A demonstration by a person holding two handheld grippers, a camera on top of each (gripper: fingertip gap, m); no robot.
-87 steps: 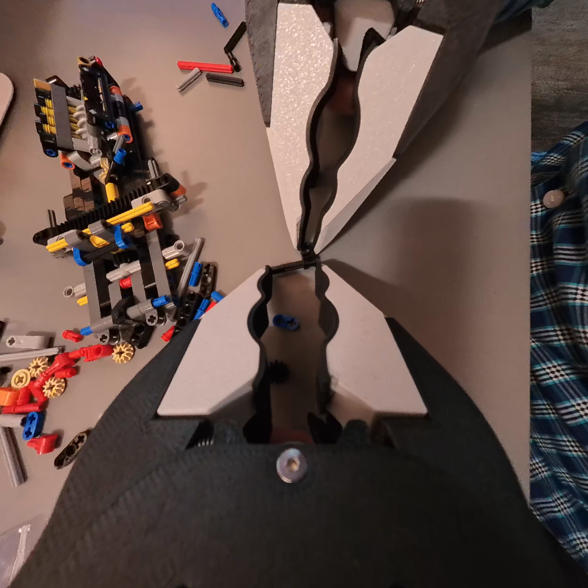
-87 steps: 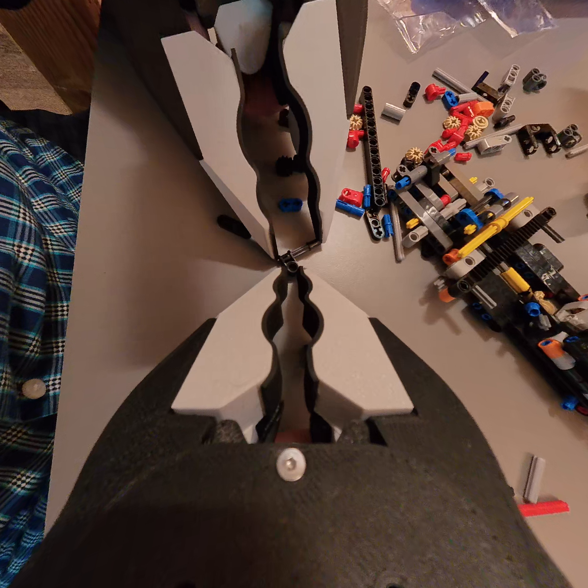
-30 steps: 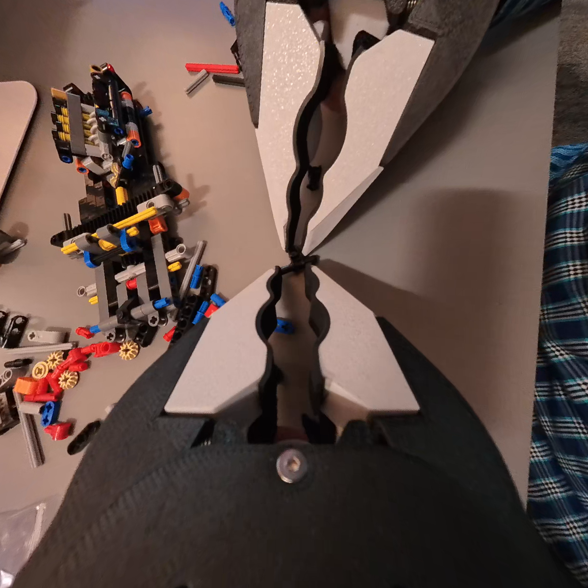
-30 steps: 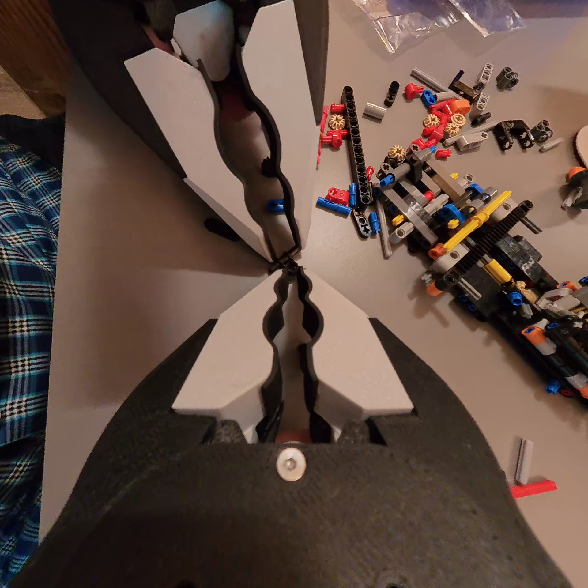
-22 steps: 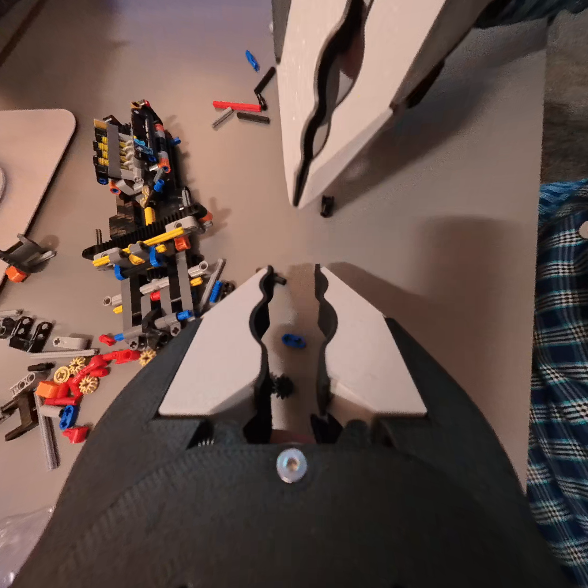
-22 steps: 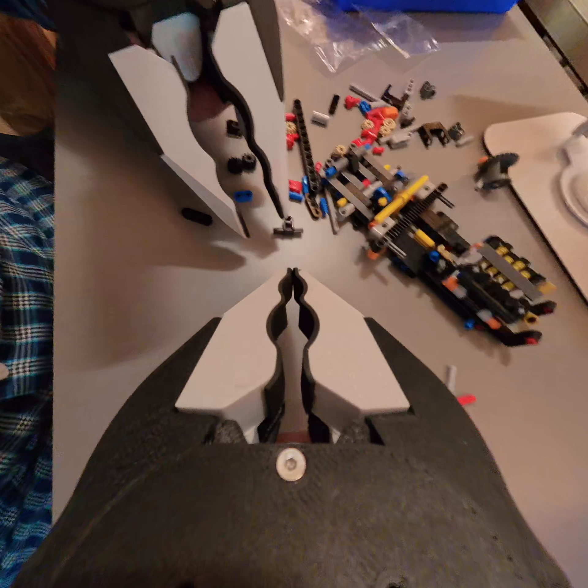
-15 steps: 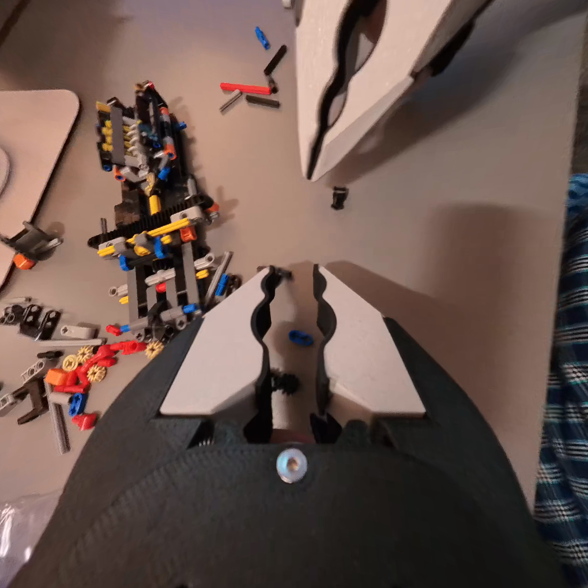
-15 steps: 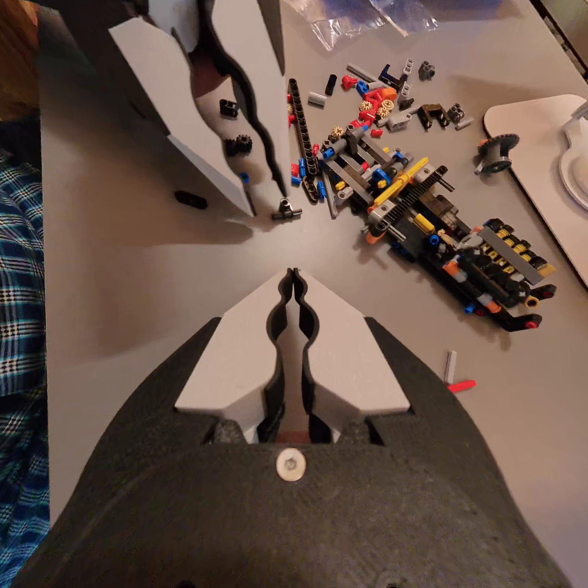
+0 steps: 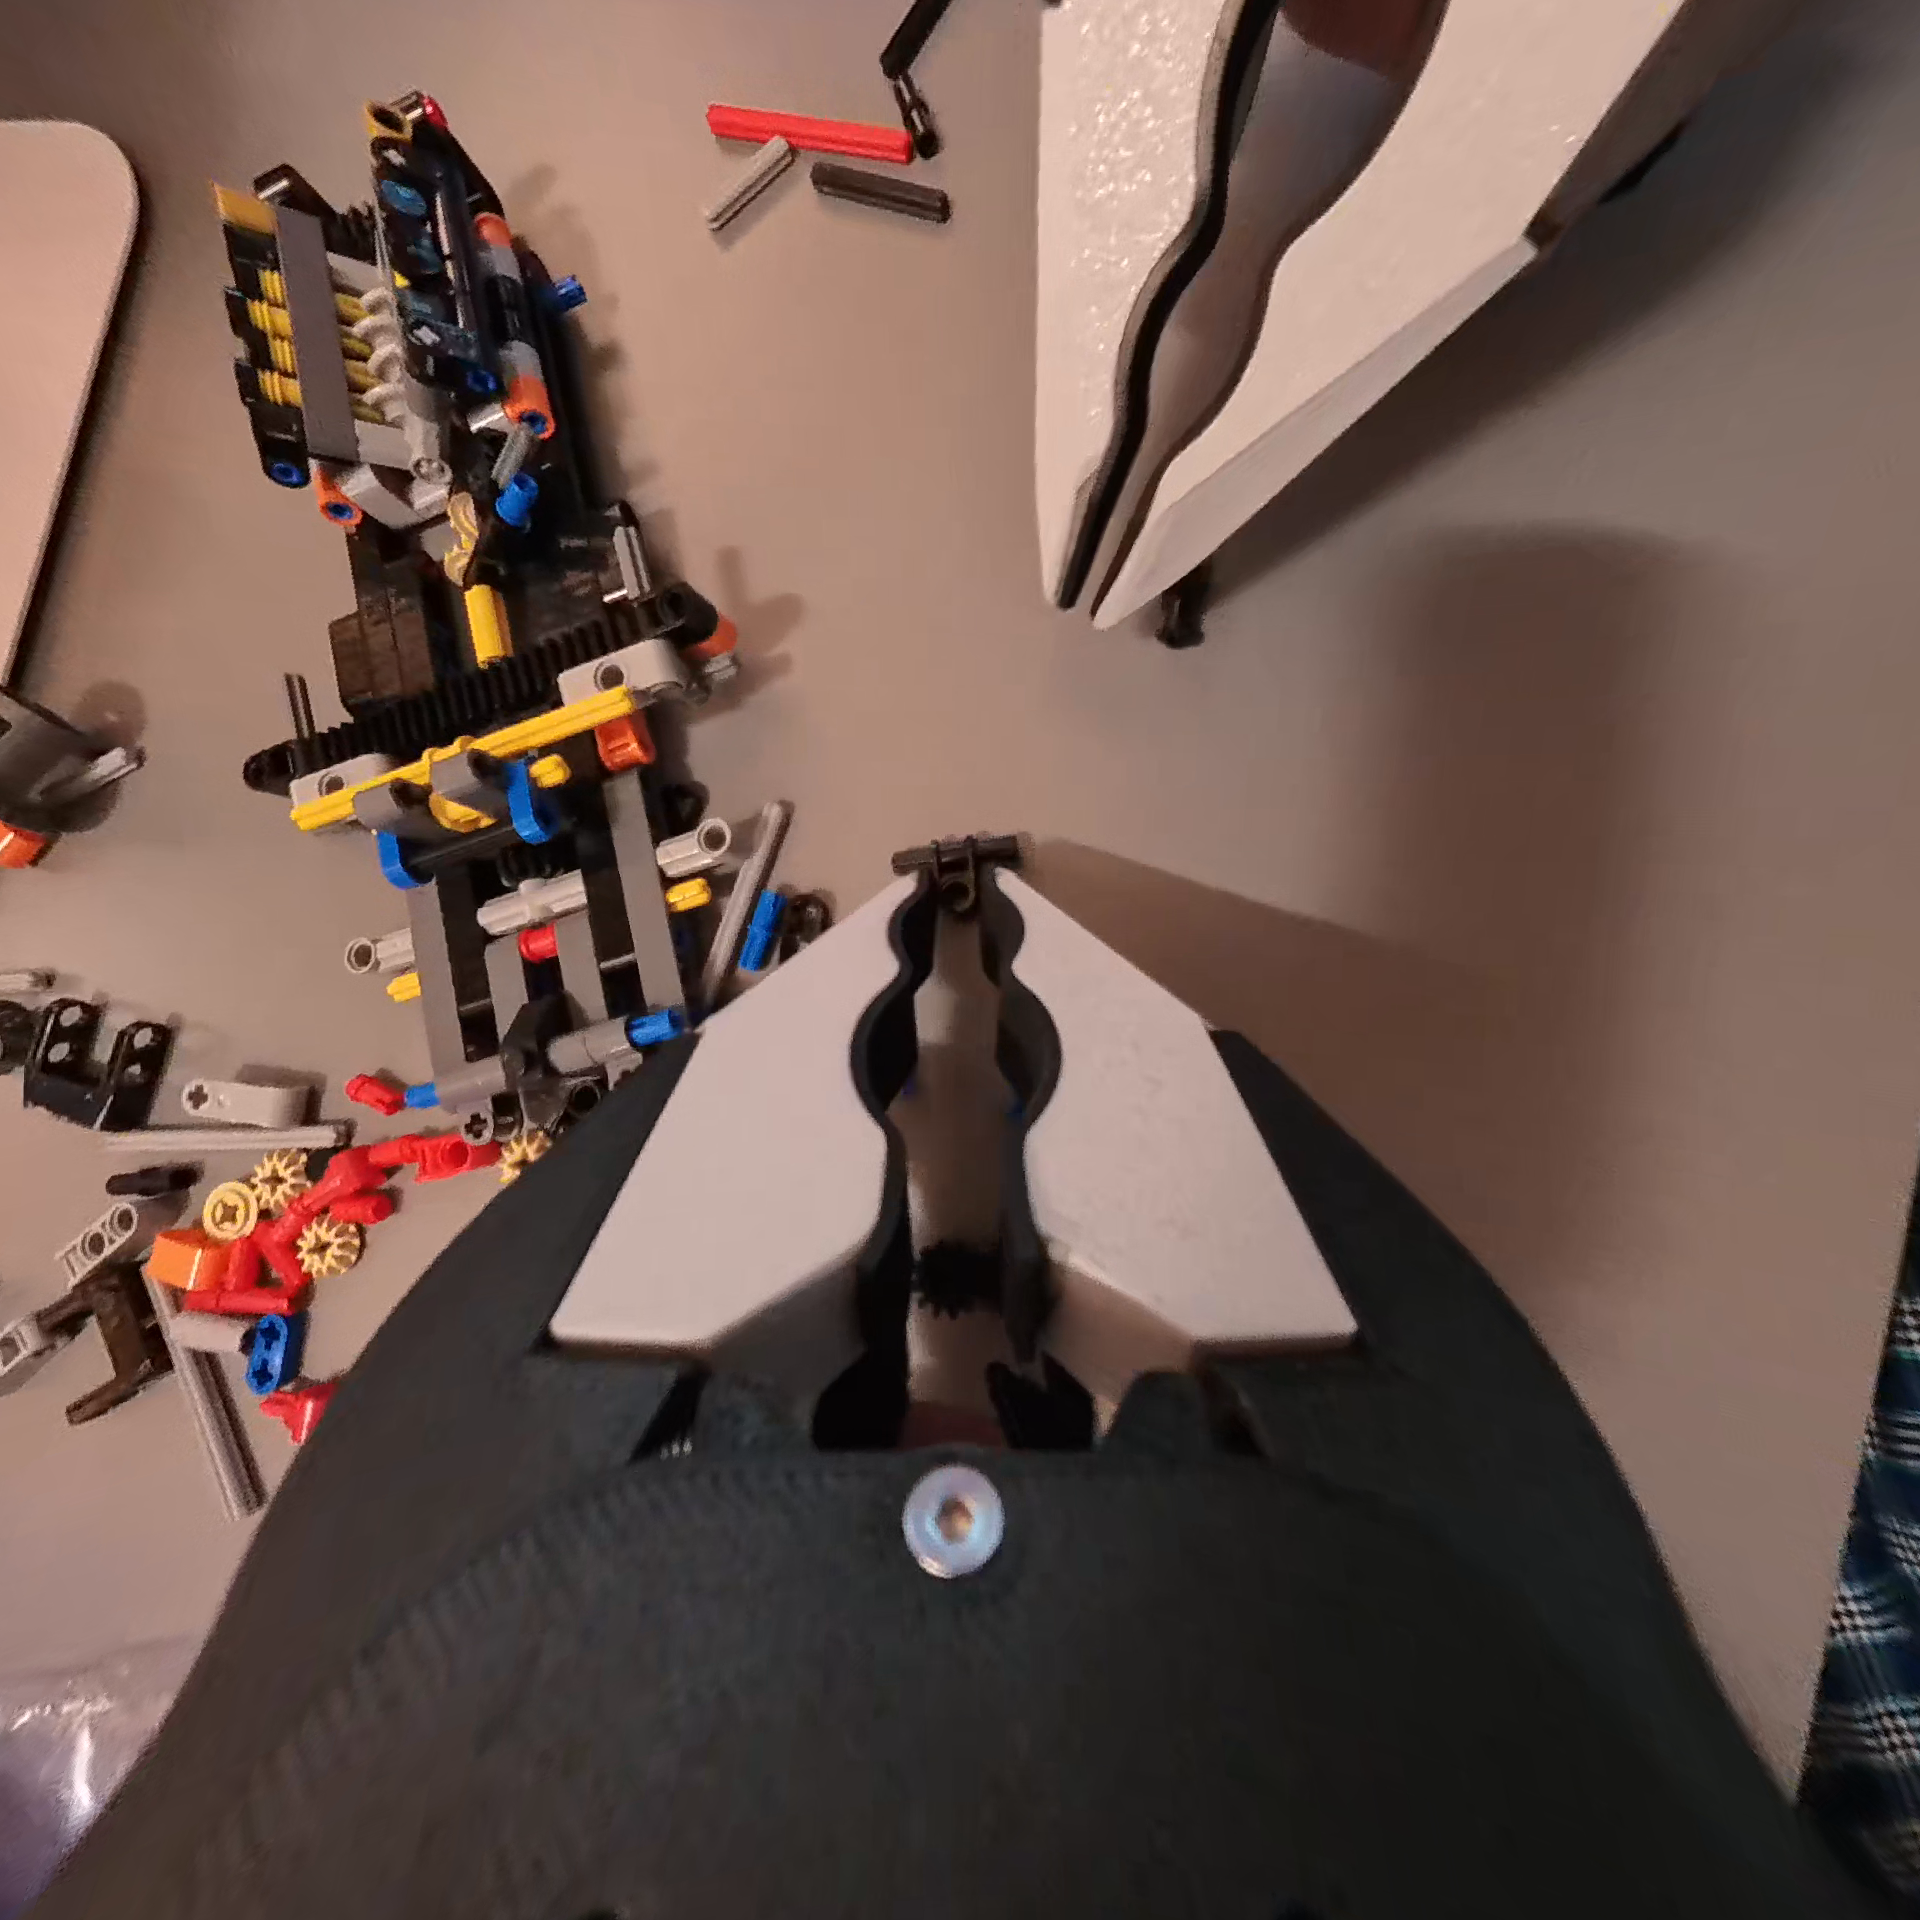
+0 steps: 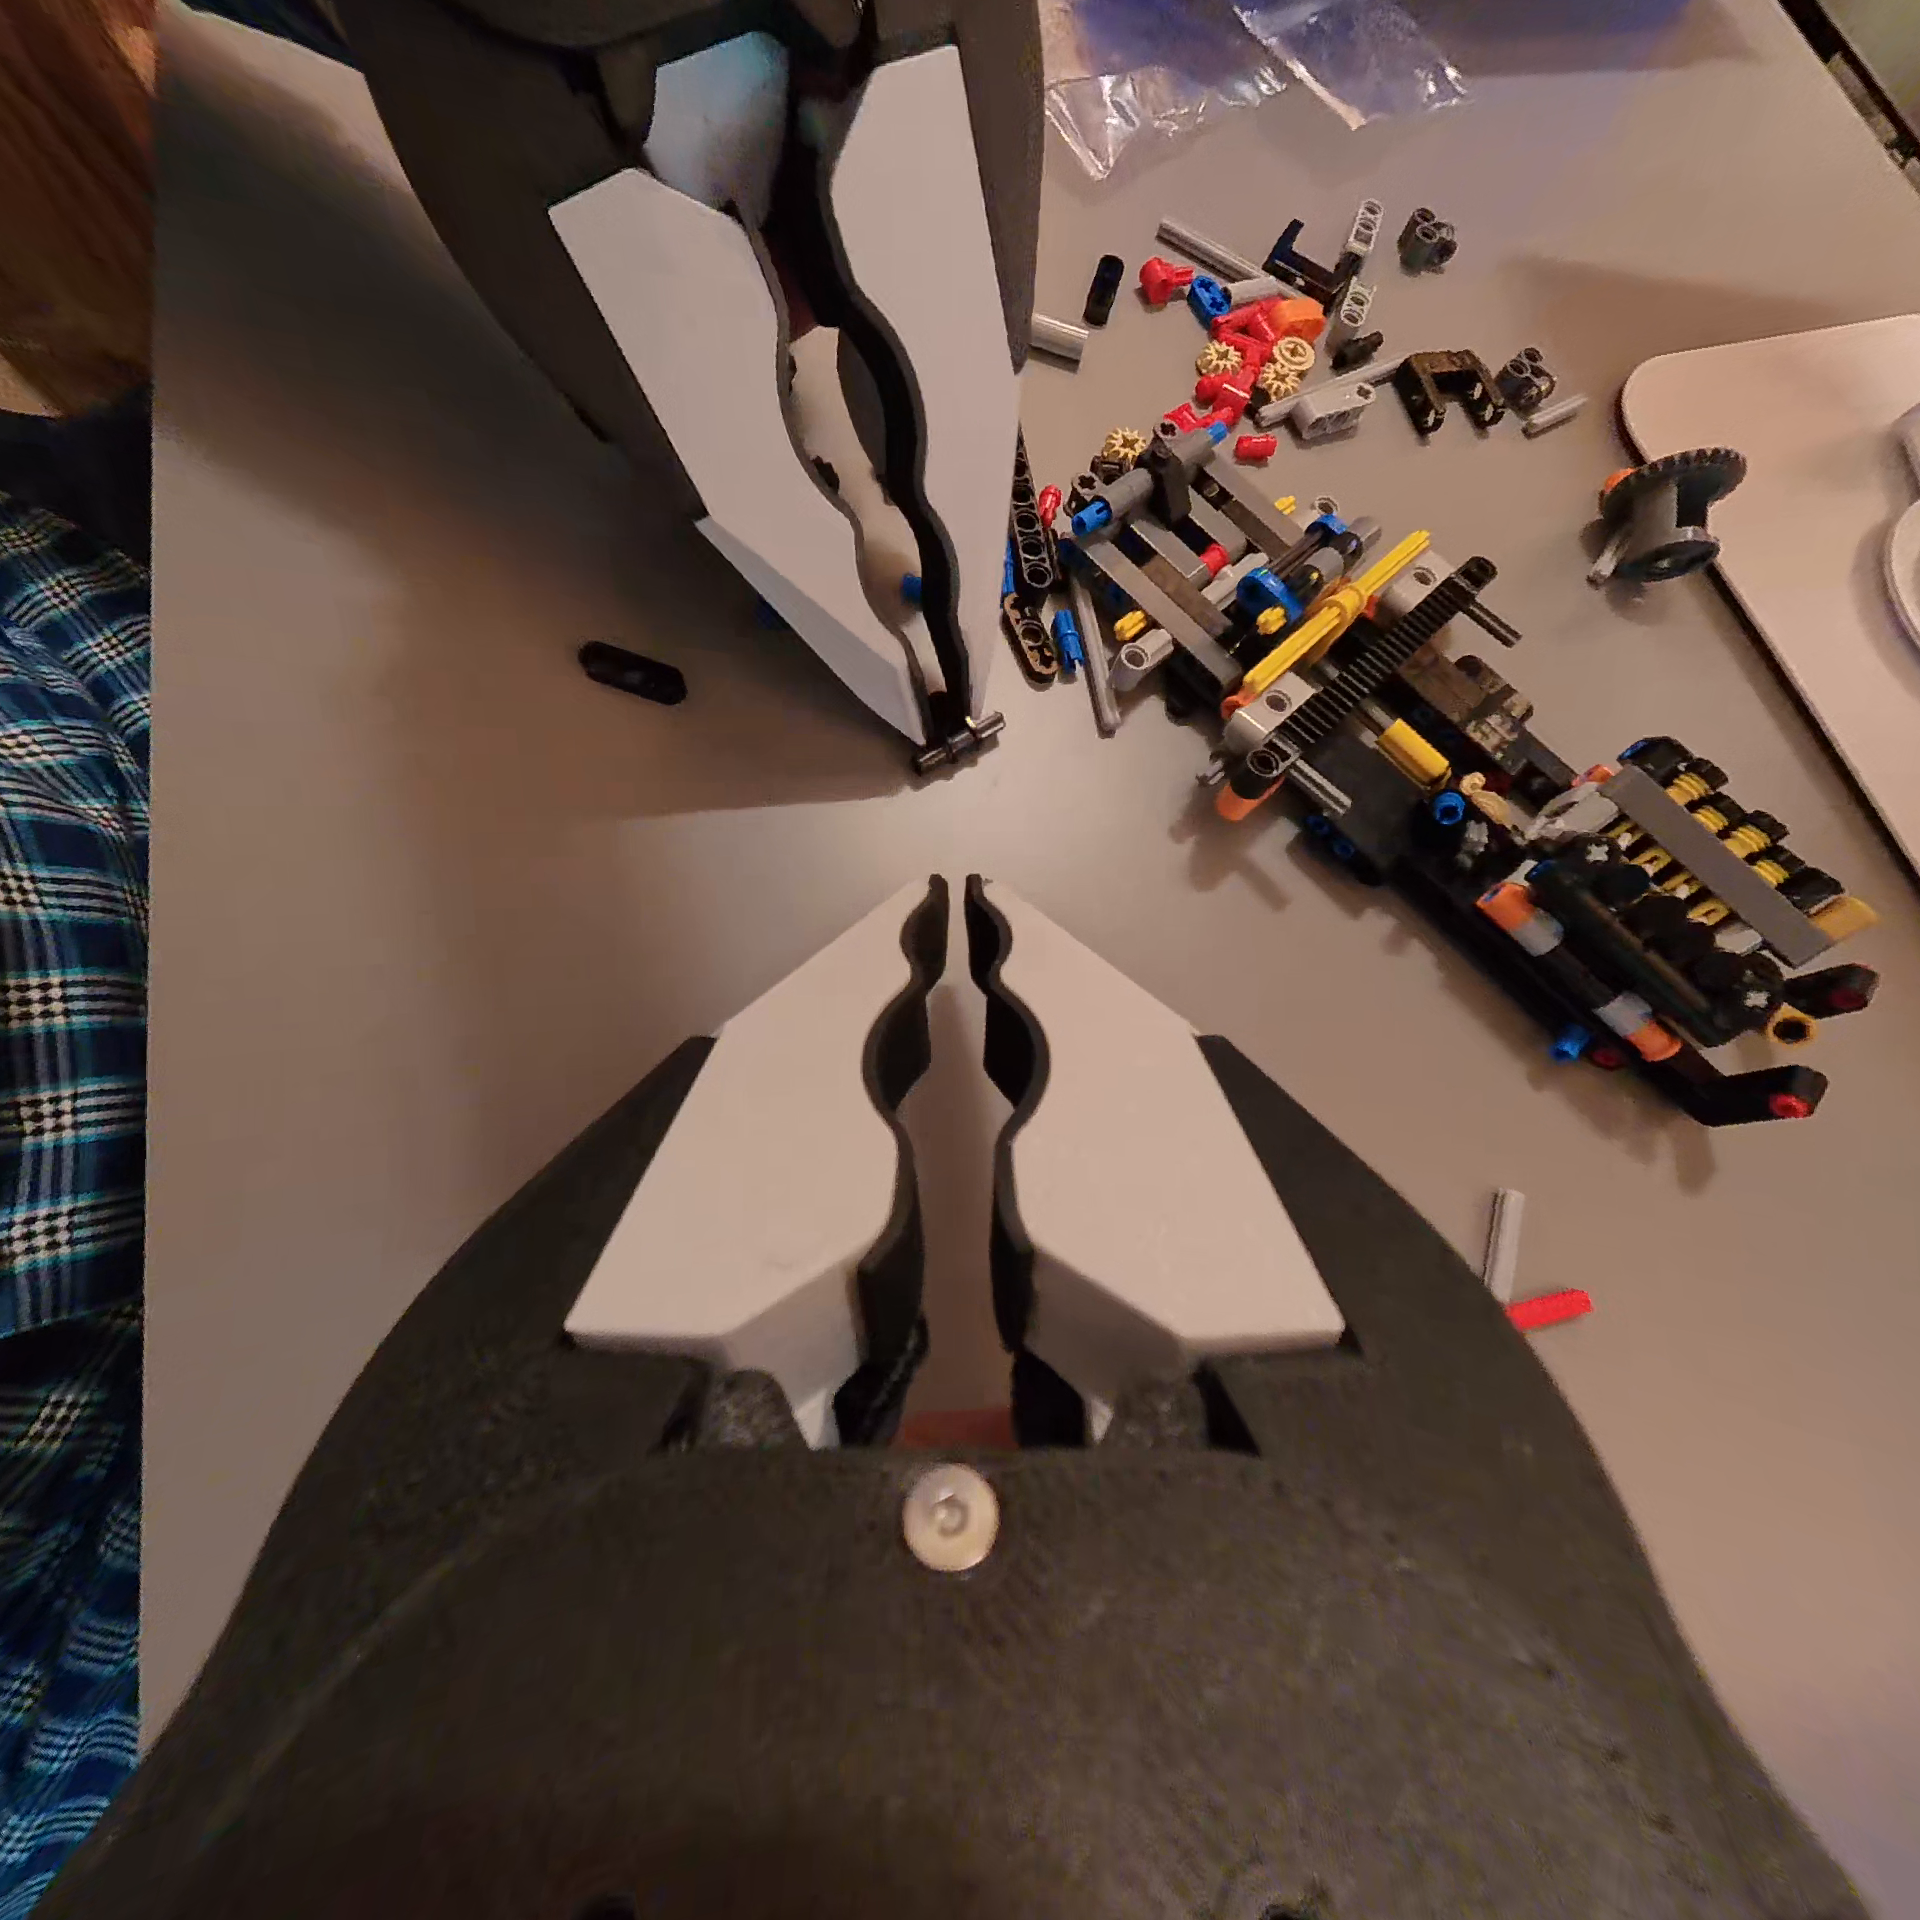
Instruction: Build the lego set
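My left gripper (image 9: 957,868) is shut on a small black T-shaped connector (image 9: 956,854), pinched at the very tips. The right wrist view shows that same grip (image 10: 957,744) at the top centre. My right gripper (image 10: 956,883) is shut and empty, pulled back from the connector with bare table between; it also shows in the left wrist view (image 9: 1081,601) at the upper right. The partly built black, grey and yellow model (image 9: 468,675) (image 10: 1455,748) lies flat on the grey table (image 10: 416,935).
Loose parts lie in a pile (image 9: 260,1236) (image 10: 1268,343) by the model. A small black pin (image 9: 1179,623) (image 10: 632,670) lies near the gripper tips. A red axle (image 9: 810,133) (image 10: 1548,1309), a pale board (image 10: 1787,468), a plastic bag (image 10: 1247,73) and a plaid sleeve (image 10: 62,935) are around. Across from one pair of fingers to the other is roughly 5 cm. The small black pin (image 10: 632,670) is about 6 cm from my left fingertips.
Both grippers held the connector tip to tip. The right one let go and drew back. The left one opened, left the connector on the table, then shut on it again.
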